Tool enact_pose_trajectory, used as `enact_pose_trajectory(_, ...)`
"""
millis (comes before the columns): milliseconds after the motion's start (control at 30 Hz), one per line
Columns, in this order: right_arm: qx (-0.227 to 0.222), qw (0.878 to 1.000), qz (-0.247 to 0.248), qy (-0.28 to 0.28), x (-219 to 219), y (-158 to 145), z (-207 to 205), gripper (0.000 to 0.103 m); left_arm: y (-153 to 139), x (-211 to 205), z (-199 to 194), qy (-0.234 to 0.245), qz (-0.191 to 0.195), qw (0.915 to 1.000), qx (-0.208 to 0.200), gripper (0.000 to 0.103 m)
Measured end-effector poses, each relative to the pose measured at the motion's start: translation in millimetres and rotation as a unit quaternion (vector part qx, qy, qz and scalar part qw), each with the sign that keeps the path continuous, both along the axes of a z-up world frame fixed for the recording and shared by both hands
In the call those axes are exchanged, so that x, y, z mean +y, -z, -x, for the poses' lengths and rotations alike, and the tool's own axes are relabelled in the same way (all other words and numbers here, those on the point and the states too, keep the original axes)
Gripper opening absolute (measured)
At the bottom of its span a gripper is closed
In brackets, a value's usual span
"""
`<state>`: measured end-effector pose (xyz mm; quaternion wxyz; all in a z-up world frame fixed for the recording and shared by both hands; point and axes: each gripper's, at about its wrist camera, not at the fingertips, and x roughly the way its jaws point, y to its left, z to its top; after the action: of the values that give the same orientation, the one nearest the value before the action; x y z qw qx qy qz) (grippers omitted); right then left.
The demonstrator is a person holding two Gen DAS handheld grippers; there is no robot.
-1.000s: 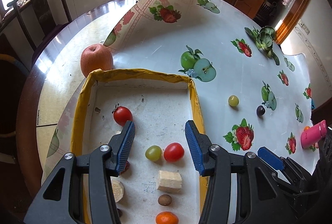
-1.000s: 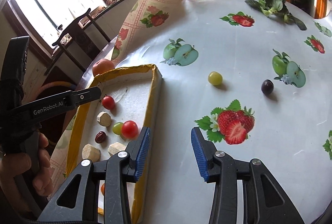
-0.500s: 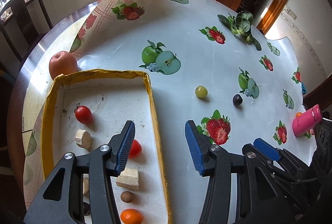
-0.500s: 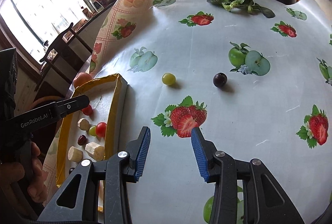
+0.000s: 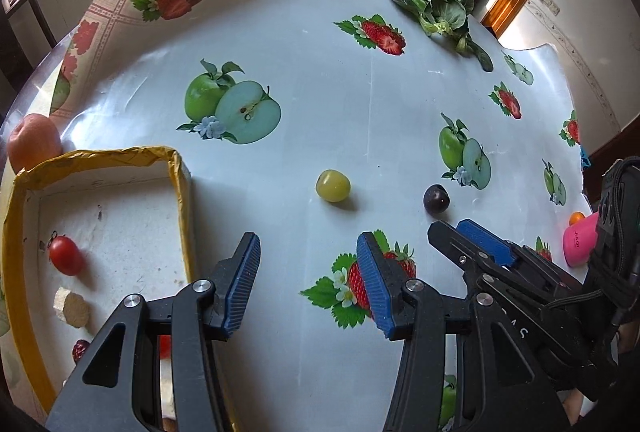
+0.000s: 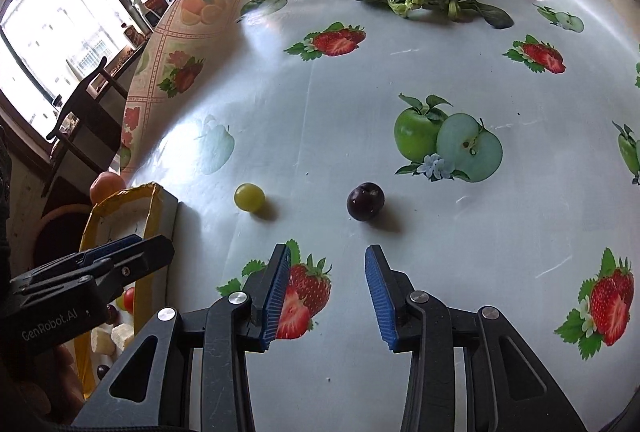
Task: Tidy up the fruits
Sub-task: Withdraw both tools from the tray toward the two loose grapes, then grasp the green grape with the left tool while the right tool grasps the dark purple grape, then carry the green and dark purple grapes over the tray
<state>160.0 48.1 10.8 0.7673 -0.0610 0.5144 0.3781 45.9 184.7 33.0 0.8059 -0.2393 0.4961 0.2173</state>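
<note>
yellow-green grape (image 5: 333, 185), dark purple grape (image 5: 436, 198)

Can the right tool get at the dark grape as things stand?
Probably yes. The right tool is open and empty, and the dark grape lies alone on bare tablecloth just ahead of it, with the green grape well aside.

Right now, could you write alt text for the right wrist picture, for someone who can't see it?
An open right gripper hangs empty over a fruit-print tablecloth, aimed toward a dark grape and a green grape lying loose on it. At the left edge, the left gripper crosses a yellow-rimmed tray of fruit.
</note>
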Motion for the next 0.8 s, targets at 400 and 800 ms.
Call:
enact_pose_trajectory(400, -0.009, 0.999, 0.027, 0.016, 12, 32, -28, 0.019, 43, 0, -58, 0.031, 0.004, 0.9992, 0.025, 0.049)
enact_pose_trajectory(800, -0.003, 1.000, -0.019, 0.023, -24, 4, -19, 0.016, 26, 5, -37, 0.034, 0.017, 0.9992, -0.012, 0.023)
